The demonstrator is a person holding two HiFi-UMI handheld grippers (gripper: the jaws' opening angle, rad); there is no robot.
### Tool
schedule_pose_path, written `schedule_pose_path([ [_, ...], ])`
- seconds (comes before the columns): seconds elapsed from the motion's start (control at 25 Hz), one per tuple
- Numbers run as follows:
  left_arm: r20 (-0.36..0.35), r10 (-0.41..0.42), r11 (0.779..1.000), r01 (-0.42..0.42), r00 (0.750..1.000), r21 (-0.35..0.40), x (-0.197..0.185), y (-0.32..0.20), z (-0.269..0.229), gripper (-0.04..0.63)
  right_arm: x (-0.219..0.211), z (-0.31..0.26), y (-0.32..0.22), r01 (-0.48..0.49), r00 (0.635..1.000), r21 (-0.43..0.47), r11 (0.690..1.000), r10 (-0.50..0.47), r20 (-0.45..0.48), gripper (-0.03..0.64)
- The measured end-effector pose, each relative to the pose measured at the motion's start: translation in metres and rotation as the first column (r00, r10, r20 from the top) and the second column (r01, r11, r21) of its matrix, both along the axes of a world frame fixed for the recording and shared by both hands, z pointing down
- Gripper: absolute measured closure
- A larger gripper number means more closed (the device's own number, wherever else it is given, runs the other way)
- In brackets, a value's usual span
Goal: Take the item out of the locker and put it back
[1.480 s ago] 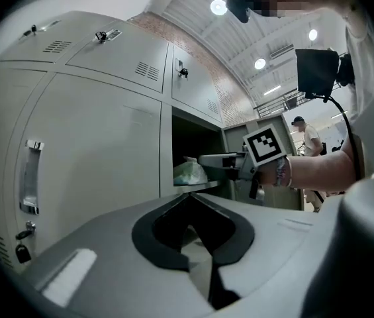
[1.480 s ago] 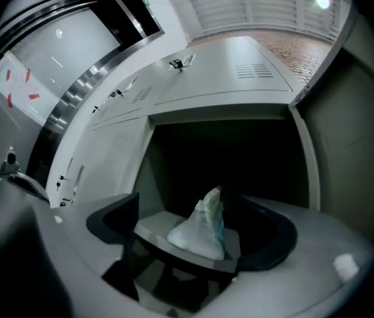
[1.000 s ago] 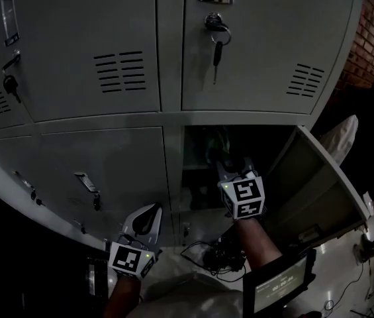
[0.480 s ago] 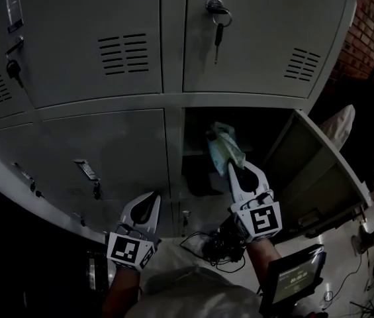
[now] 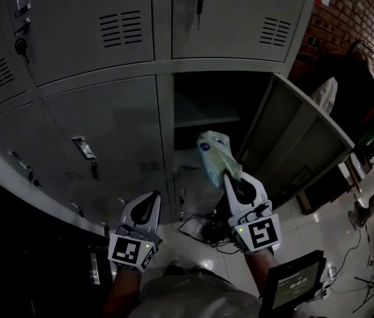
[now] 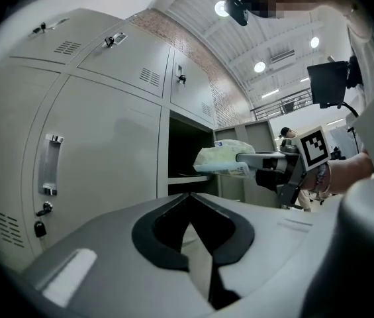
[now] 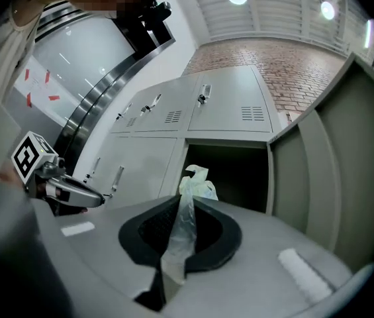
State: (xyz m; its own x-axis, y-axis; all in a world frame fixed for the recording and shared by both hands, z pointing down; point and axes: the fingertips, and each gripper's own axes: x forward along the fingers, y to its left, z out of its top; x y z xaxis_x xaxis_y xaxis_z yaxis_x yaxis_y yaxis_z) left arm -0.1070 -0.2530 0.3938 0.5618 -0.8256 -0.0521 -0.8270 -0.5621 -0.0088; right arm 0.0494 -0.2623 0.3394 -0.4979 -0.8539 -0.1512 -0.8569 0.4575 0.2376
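Bag (image 5: 214,152) — outside locker (image 5: 164,111), before its open compartment, pinched by right hand-held gripper (image 5: 230,177), jaws closed (left hand-held gripper (image 5: 151,203) closed, empty). Removal looks done — return pending.

Left gripper (image 5: 152,197) and right gripper (image 5: 230,177): same build. Pale grey moulded shells, smooth, tapering toward the jaw tips. Black textured pads (image 6: 144,238) line a rounded hollow just behind the tips. Behind each shell sits a white cube (image 5: 261,234) with black square markers, and a small green light glows on its jaw-side edge. Dark wiring (image 5: 258,212) runs between the right shell and its cube. The wearer has a pale top (image 5: 180,300) and a band at the right wrist (image 6: 320,177).
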Motion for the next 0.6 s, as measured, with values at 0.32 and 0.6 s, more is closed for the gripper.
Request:
schedule_pose_path([
  [0.32,-0.006,-0.038,0.999,0.038,0.999,0.010,0.025,0.100,0.002,0.591,0.013,0.007,0.100,0.048,0.999,0.000,0.999,-0.048,0.024,0.614],
  [0.6,-0.001,-0.066,0.998,0.066,0.998,-0.004,0.051,0.175,0.005,0.591,0.029,0.015,0.180,0.087,0.996,-0.038,0.995,-0.087,0.007,0.614],
])
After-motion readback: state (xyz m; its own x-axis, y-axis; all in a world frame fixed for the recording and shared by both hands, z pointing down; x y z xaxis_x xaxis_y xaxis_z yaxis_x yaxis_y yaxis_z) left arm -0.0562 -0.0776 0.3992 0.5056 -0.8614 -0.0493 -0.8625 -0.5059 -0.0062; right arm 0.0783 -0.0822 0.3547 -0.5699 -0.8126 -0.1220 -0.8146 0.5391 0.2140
